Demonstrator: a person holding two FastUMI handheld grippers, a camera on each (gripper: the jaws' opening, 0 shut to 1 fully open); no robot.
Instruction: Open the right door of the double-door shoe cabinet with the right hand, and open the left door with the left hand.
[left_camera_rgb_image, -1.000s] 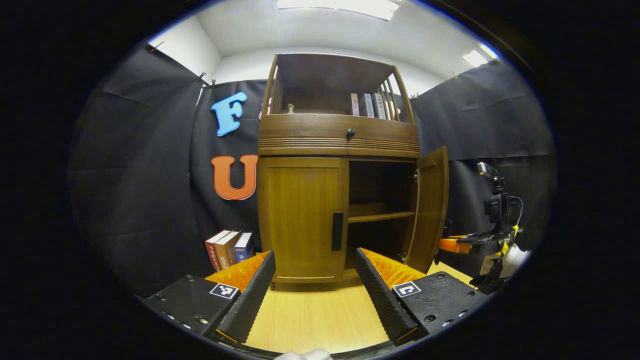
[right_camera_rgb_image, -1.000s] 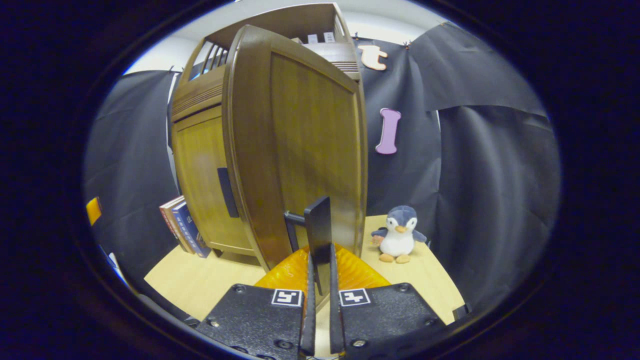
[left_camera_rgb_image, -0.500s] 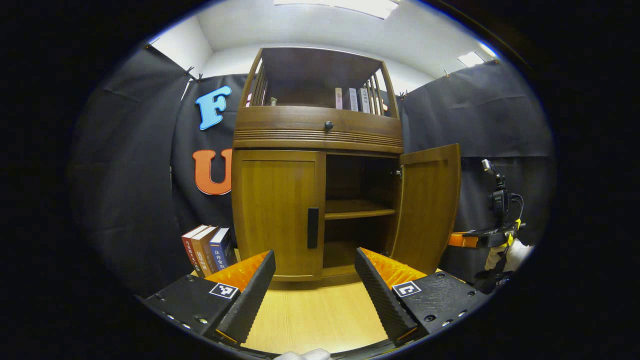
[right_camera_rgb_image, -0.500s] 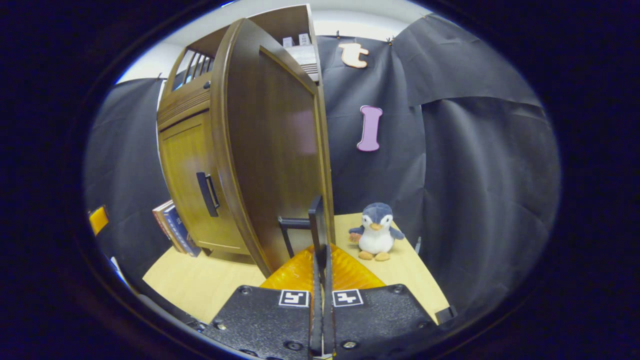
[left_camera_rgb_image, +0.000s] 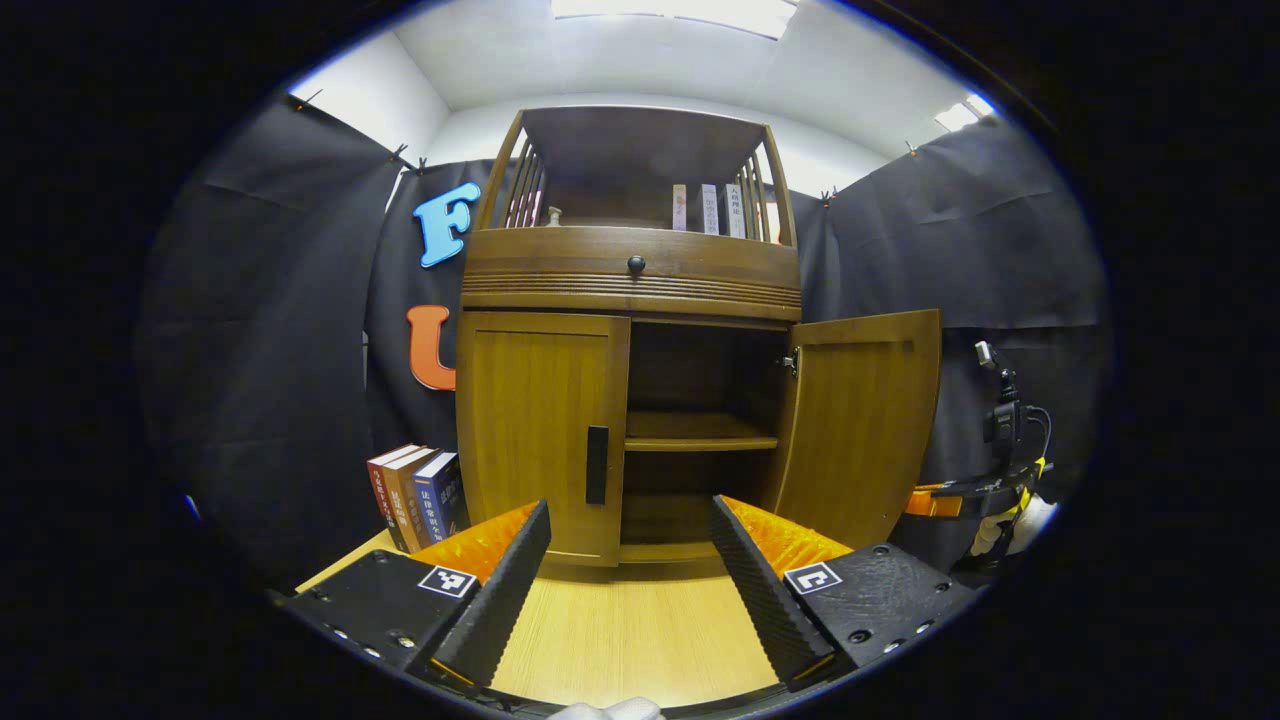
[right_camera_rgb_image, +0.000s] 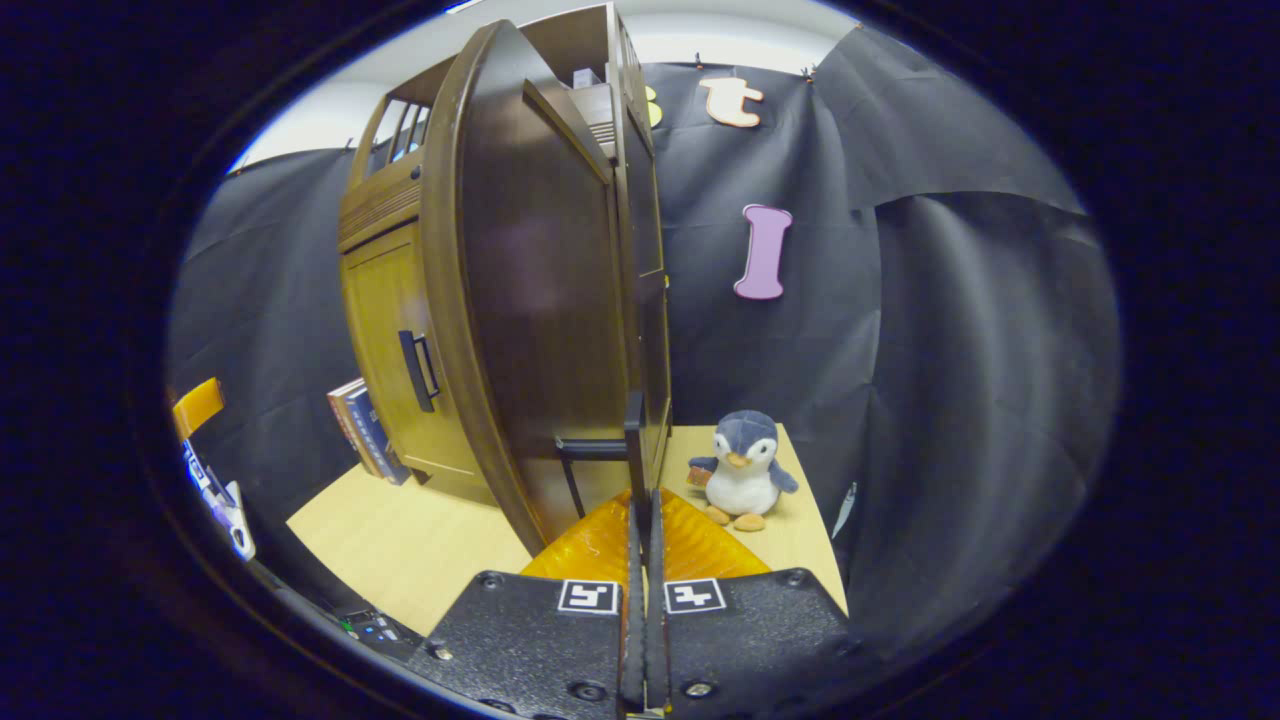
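The right gripper (right_camera_rgb_image: 641, 520) pinches the right door's handle (right_camera_rgb_image: 634, 448) tight to swing it wide (nearly done), while the left gripper (left_camera_rgb_image: 630, 570) waits wide open, holding nothing, facing the closed left door (left_camera_rgb_image: 540, 430).

Your left gripper view sits low over the table (left_camera_rgb_image: 620, 640), facing the shoe cabinet (left_camera_rgb_image: 630, 290) head-on at 12 o'clock from nearby. Your right gripper view looks edge-on along the right door (right_camera_rgb_image: 540, 300), very close, table (right_camera_rgb_image: 400, 540) below. Both views share the cabinet's shut left door (left_camera_rgb_image: 540, 430) and the books (left_camera_rgb_image: 415, 495).
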